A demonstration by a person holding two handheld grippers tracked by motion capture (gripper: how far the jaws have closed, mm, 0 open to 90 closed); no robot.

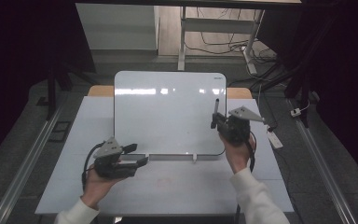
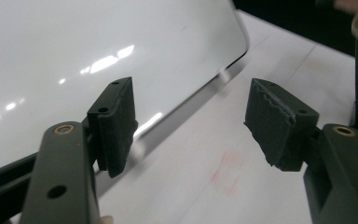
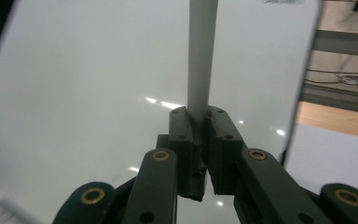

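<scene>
At the left of the table, the person's left gripper (image 1: 137, 155) lies low over the pale grey tabletop (image 1: 177, 186), just in front of the bottom edge of the glossy white rectangular whiteboard (image 1: 168, 112). Its jaws stand spread wide with nothing between them; in the left gripper view the same gripper (image 2: 189, 126) frames the board's rounded lower corner and a faint reddish smudge (image 2: 227, 173) on the table. From there it looks well placed to steady the board, and I would say a good move is to rest one jaw against the bottom edge or the small clip (image 1: 194, 159) holding it, so the board does not slide when the pen presses.

Moving right, the board leans back on its stand and its face looks blank, with only ceiling lights glinting on it.

At the right side, the right gripper (image 1: 213, 122) is pinching a slim grey marker pen (image 1: 216, 108), which stands upright with its dark tip up against the right part of the board. In the right gripper view the right gripper (image 3: 196, 140) is pressed tight around the pen's barrel (image 3: 200, 56), low down near its end. Whether the tip touches the surface I cannot tell. To write well, I judge the hand should keep the pen steeply angled to the board, press lightly and move from the wrist, since a grip so far from the tip lets the pen swivel.
</scene>
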